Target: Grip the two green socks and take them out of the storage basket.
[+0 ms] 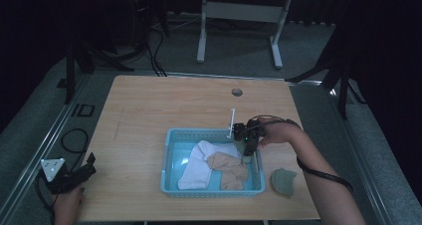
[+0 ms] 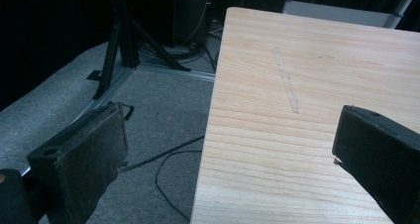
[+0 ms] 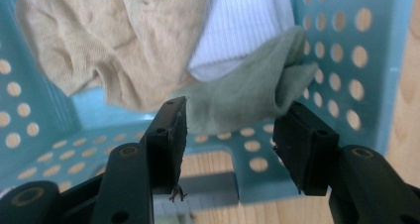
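My right gripper (image 3: 230, 135) hangs with jaws apart over the green sock (image 3: 242, 92) at the right end of the blue basket (image 1: 171, 135). I should lower squarely before closing. My left gripper (image 1: 79, 172) rests open at the tabletop's (image 1: 149, 105) near left corner.

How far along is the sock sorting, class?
Done: white sock, tan sock and a green sock lie in the basket. In hand: nothing; the right gripper is open above the basket. Left: another green sock on the table.
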